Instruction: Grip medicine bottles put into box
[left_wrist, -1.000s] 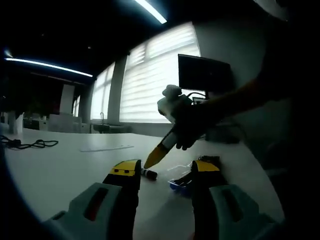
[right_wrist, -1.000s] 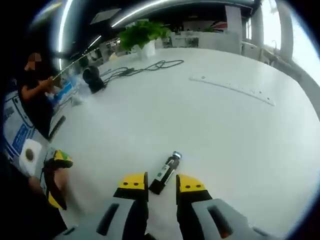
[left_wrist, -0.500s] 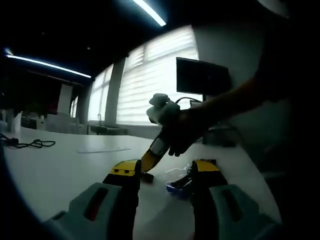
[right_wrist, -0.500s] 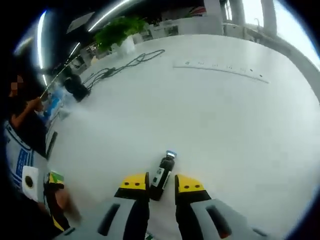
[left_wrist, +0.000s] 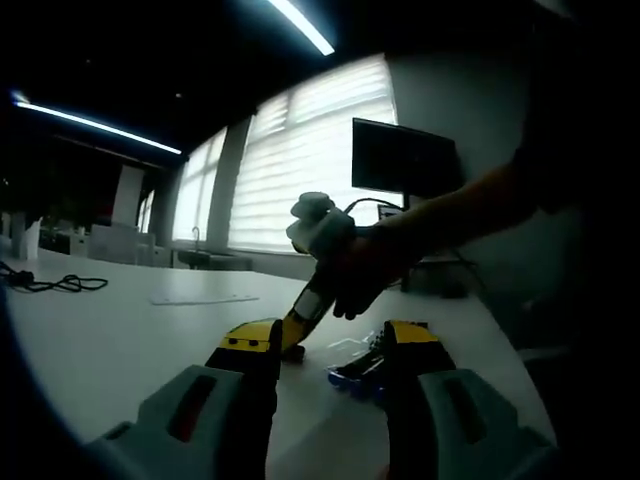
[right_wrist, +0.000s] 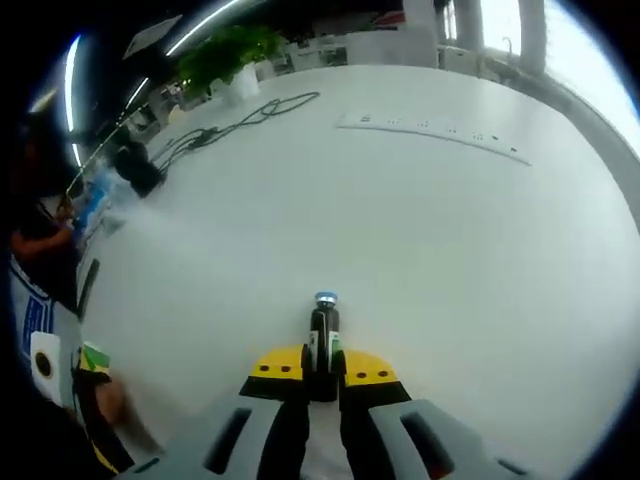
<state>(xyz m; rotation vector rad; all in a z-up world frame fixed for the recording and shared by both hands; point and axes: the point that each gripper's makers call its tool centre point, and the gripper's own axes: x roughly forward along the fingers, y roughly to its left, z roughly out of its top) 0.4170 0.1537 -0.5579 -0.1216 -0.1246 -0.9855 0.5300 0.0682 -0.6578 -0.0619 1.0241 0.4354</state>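
Note:
A small dark medicine bottle with a blue cap lies on the white table, and my right gripper is shut on its lower half, yellow tips pressed to both sides. In the left gripper view, my left gripper stands open low over the table with nothing between its jaws. Just past it, the right gripper, held by a hand, points down at the table. A low clear box with blue edges lies beside the left gripper's right jaw.
A potted plant, a black cable and a long white power strip lie at the table's far side. A person sits at the left edge. A dark monitor stands before bright blinds.
My right gripper has moved forward around the bottle and shut on it; one second ago its jaws stood apart with the bottle slanted between the tips. The left gripper has stayed open.

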